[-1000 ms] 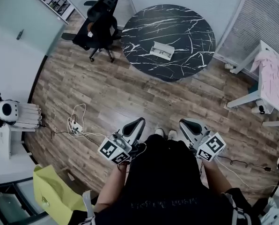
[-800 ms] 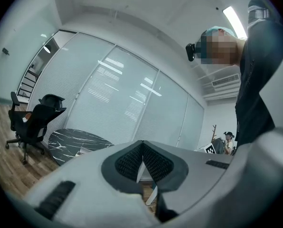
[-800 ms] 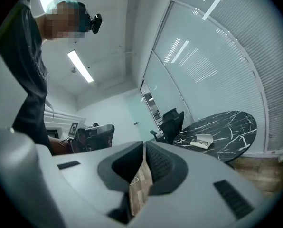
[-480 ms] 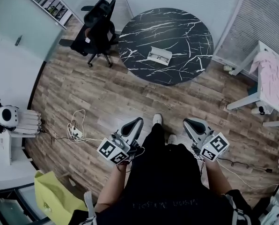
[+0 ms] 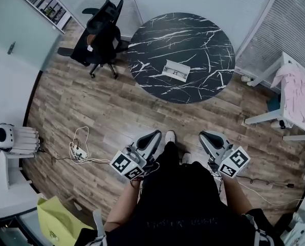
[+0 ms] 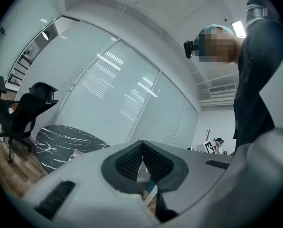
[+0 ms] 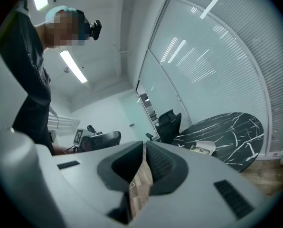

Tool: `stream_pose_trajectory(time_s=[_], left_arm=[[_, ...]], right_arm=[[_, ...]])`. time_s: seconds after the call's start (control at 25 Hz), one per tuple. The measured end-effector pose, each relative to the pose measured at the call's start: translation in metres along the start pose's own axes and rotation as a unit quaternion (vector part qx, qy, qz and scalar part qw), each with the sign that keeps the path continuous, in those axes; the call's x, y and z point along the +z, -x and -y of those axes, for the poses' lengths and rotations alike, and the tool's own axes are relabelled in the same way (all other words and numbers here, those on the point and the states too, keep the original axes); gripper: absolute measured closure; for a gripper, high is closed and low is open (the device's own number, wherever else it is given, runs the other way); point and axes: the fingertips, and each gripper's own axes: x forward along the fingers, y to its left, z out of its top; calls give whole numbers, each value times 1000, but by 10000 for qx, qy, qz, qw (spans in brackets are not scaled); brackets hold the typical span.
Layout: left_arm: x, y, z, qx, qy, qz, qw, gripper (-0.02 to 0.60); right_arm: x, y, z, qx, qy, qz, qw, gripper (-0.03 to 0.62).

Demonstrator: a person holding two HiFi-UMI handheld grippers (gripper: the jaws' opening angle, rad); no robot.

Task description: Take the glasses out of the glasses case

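1. The case [image 5: 174, 70] lies open near the middle of the tabletop [image 5: 209, 35], well apart from both grippers. The glasses are too small to make out.
2. The glasses are likely light, thin and fragile; grip the frame, not the lenses, while steadying the stiff case.
3. The case's long axis runs left-right across the tabletop, slightly slanted.
4. The left gripper [image 6: 141, 144] and right gripper [image 7: 145, 145] have their jaws together and hold nothing.

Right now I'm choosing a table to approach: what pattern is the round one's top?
Black with white marble veins. The round table shows best in the head view.
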Motion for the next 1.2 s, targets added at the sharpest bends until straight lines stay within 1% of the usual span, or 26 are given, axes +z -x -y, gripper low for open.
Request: stream_pose_trajectory(time_s=[0.12, 0.24, 0.4, 0.6, 0.92, 1.08, 1.2], left_arm=[[10, -6, -26, -25, -67, -34, 10000, 562], [18, -12, -50, -108, -36, -53, 9999, 563], [24, -16, -79, -208, 76, -90, 9997, 561], [30, -24, -102, -379, 113, -116, 9992, 561], [37, -38, -114, -536, 151, -186, 9983, 561], [38, -46, -117, -557, 101, -204, 9982, 563], [40, -52, -121, -521, 49, -223, 9984, 563]], right_arm=[[7, -26, 5, -5, -47, 5, 10000, 554], [9, -51, 11, -20, -26, -97, 9999, 554], [17, -80, 23, -183, -66, -105, 9998, 554], [27, -97, 32, -385, -7, -15, 9993, 555], [31, -93, 46, -689, -46, 41, 9976, 554], [31, -96, 55, -683, -59, 93, 9976, 555], [32, -104, 63, -593, -47, 86, 9982, 555]])
